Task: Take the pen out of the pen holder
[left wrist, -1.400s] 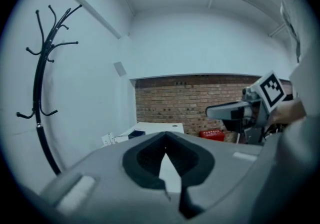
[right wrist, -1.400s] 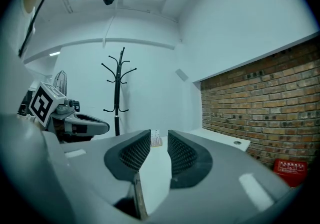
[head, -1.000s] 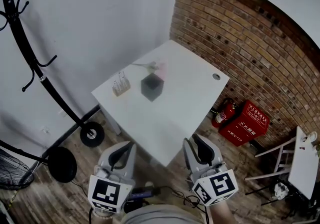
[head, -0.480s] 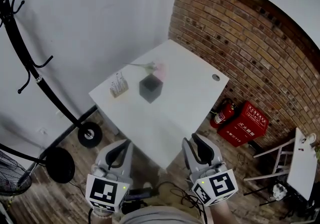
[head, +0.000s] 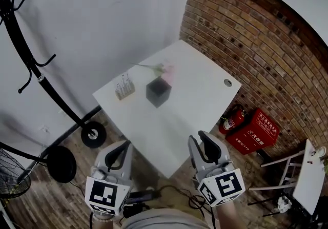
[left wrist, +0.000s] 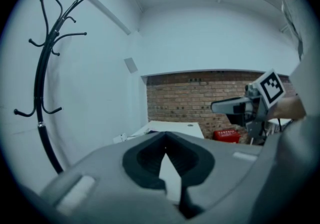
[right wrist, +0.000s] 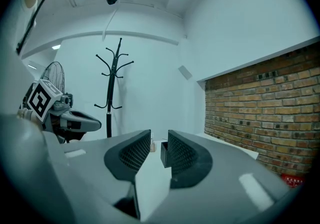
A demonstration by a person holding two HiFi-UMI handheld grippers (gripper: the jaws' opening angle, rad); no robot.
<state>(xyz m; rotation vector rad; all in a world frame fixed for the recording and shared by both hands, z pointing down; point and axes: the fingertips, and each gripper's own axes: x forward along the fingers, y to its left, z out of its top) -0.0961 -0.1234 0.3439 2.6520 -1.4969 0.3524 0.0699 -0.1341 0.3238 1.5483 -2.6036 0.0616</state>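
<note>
A black cube pen holder [head: 158,91] stands near the middle of the white table [head: 195,105]. A thin pen with a pinkish end [head: 156,68] leans out of it towards the wall. Both grippers hang below the table's near corner, well short of the holder. My left gripper [head: 119,153] is at the lower left with its jaws meeting at the tips [left wrist: 165,135] and nothing in them. My right gripper [head: 201,143] is at the lower right, open by a narrow gap [right wrist: 159,143]. Through that gap the holder [right wrist: 163,154] shows far ahead.
A small clear rack [head: 124,86] sits on the table left of the holder. A black coat stand [head: 31,64] and a fan [head: 13,174] are at the left. A brick wall, a red fire-extinguisher box [head: 256,130] and a white chair [head: 307,166] are at the right.
The head view has shifted slightly, so the table sits a little to the right in the picture. Both grippers hold about the same place and the same jaw positions.
</note>
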